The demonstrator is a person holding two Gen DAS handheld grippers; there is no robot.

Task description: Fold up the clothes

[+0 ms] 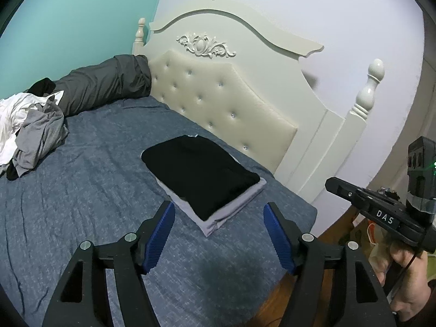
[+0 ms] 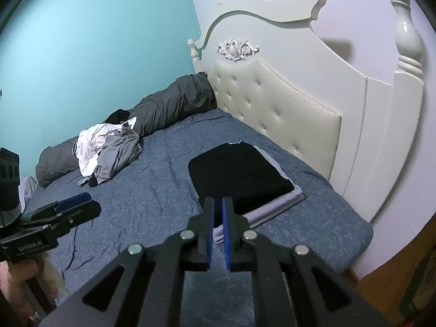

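Note:
A folded black garment (image 1: 201, 174) (image 2: 239, 174) lies on a folded grey garment (image 1: 231, 212) (image 2: 275, 204) on the blue bed sheet (image 1: 95, 204) (image 2: 152, 190), close to the headboard. My left gripper (image 1: 219, 207) hangs just short of this stack, its blue pads wide open and nothing between them. My right gripper (image 2: 218, 200) hovers over the stack's near edge. A narrow gap separates its pads and no cloth is in it. A loose pile of white, grey and black clothes (image 1: 32, 125) (image 2: 109, 150) sits farther left on the bed.
A cream tufted headboard (image 1: 218, 95) (image 2: 272, 109) with a white bedpost (image 1: 368, 87) borders the bed. A dark grey bolster (image 1: 103, 84) (image 2: 169, 106) lies along the teal wall. Wooden floor (image 2: 381, 272) shows past the mattress corner. A hand (image 1: 406, 272) holds the other gripper's handle.

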